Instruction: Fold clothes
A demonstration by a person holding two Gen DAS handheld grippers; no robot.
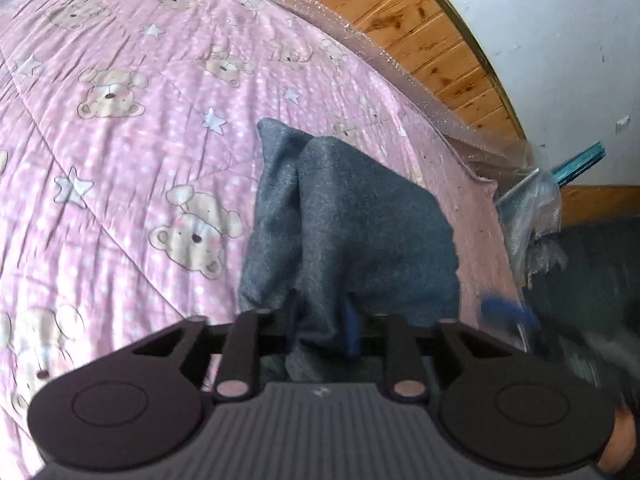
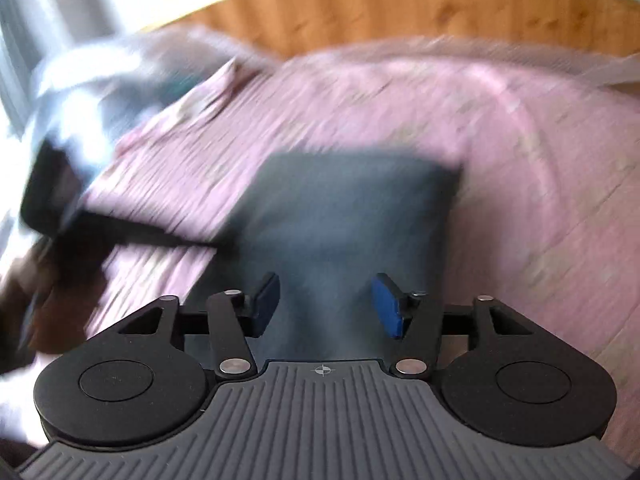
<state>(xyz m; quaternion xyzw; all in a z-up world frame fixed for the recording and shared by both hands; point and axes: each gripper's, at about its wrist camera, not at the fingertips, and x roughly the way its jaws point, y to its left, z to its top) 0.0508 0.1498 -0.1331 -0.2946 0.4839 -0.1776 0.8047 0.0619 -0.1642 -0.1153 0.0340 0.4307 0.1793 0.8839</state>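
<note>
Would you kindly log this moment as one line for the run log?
left tongs: shut on grey garment | right tongs: open above it | pink quilt beneath

A bed (image 1: 120,128) carries a pink quilt printed with teddy bears and white stars. Behind it runs a knotty wooden headboard (image 1: 424,32) with its edge wrapped in clear plastic film (image 1: 400,68), under a plain white wall (image 1: 552,40). Daylight brightens the room.

bedding: pink quilt (image 1: 132,128) printed with teddy bears, white stars and dots, spread over the bed
bed edge: clear plastic wrap (image 1: 404,66) along the mattress side
floor: knotty wood planks (image 1: 424,20)
wall: white (image 1: 560,40)
by bed corner: teal rod (image 1: 580,166), crumpled clear plastic
</note>
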